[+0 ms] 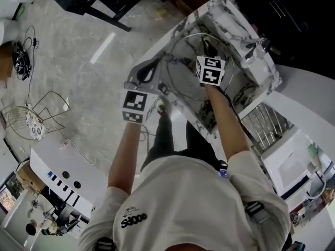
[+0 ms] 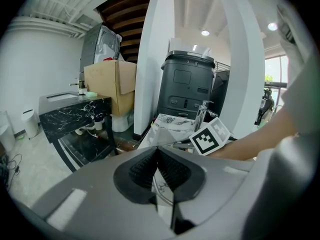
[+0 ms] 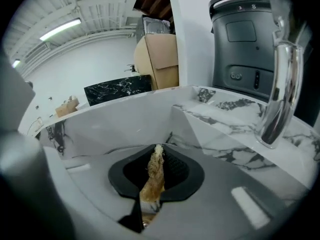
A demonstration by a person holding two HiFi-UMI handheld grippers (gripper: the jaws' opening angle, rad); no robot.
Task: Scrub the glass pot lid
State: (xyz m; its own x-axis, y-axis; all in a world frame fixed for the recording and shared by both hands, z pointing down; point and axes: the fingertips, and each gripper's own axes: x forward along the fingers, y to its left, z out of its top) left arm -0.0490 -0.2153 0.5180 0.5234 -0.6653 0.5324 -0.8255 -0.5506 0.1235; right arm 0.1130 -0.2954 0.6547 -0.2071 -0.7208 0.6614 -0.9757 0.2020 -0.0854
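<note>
In the head view, the glass pot lid (image 1: 180, 61) shows as a clear disc with a metal rim, held up inside the marble sink (image 1: 261, 69). At the lid's left edge, my left gripper (image 1: 157, 72) is shut on the rim. From the left gripper view, a thin sliver of the lid (image 2: 163, 193) runs between the shut jaws of the left gripper (image 2: 158, 169). Over the lid's right part, my right gripper (image 1: 208, 47) is shut on a tan fibrous scrubber (image 3: 152, 179). The right gripper (image 3: 157, 166) points into the sink basin (image 3: 125, 124).
A chrome faucet (image 3: 280, 94) stands at the sink's far rim (image 1: 256, 48). A dish rack (image 1: 267, 122) lies right of the sink. A wire basket (image 1: 36, 116) sits on the floor at left. A black bin (image 2: 187, 86) and a cardboard box (image 2: 110, 79) stand beyond.
</note>
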